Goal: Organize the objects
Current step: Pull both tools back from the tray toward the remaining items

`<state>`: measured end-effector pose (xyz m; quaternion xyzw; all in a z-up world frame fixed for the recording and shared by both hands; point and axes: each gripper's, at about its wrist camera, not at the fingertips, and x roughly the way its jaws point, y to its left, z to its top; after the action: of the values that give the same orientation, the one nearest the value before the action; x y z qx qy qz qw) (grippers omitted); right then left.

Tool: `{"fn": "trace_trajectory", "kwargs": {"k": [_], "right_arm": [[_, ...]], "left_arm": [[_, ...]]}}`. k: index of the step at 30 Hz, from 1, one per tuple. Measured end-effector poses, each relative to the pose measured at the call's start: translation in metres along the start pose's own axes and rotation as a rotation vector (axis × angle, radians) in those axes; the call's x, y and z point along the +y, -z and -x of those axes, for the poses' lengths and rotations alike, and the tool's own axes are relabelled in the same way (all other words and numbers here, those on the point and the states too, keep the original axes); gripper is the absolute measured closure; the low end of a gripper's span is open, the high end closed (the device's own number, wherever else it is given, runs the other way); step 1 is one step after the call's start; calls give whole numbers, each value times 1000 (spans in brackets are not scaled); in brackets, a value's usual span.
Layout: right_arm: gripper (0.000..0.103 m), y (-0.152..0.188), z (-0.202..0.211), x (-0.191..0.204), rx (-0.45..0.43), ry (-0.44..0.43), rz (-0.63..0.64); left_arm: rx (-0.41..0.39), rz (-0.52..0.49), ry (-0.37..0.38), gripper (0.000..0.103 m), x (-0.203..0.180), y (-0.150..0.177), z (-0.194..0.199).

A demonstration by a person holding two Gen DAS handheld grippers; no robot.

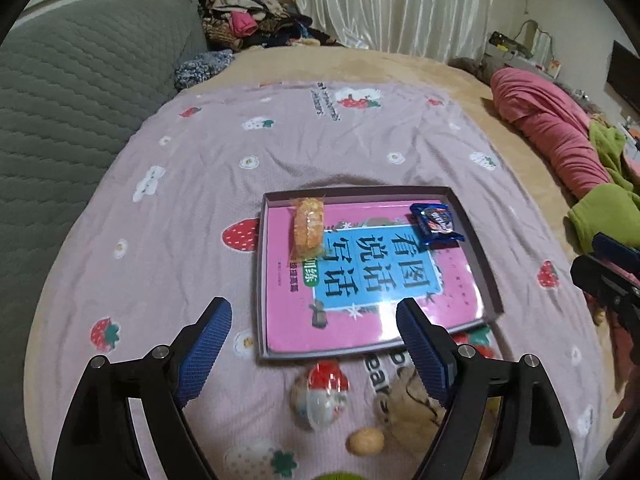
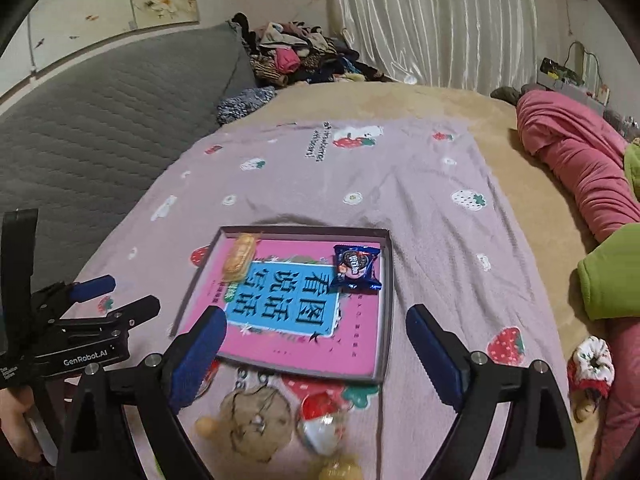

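Open blanket is lying free beyond the shallow box, where I could pass. A cookie packet and blue packet are crowding its far end; a small toy and plush are blocking the near side.

**Black gripper frames with blue ribbed pads**

The left gripper is showing two black arms with long triangular openings cut through them. Each arm is carrying a round silver screw head near its joint. The fingers are wearing dark blue pads with a fine ribbed texture.

The right gripper is looking the same: black frame, silver screws, and blue textured pads on the inner faces of the fingers.

In the right wrist view, the left gripper's black body is showing white lettering "GenRobot.AI" on its side, with small screws above it. A hand is appearing partly at the lower left edge.
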<state>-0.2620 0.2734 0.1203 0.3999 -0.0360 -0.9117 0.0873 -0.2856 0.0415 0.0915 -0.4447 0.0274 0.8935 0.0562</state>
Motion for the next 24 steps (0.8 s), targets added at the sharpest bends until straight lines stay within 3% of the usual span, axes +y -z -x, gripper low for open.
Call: {"fn": "trace_trajectory", "kwargs": {"k": [13, 24], "right_arm": [[7, 34, 85, 22, -65, -21, 49], [5, 72, 117, 33, -78, -39, 82]], "left_arm": [[-67, -35, -11, 17, -18, 44, 78], [-74, -40, -4, 17, -24, 83, 114]]}}
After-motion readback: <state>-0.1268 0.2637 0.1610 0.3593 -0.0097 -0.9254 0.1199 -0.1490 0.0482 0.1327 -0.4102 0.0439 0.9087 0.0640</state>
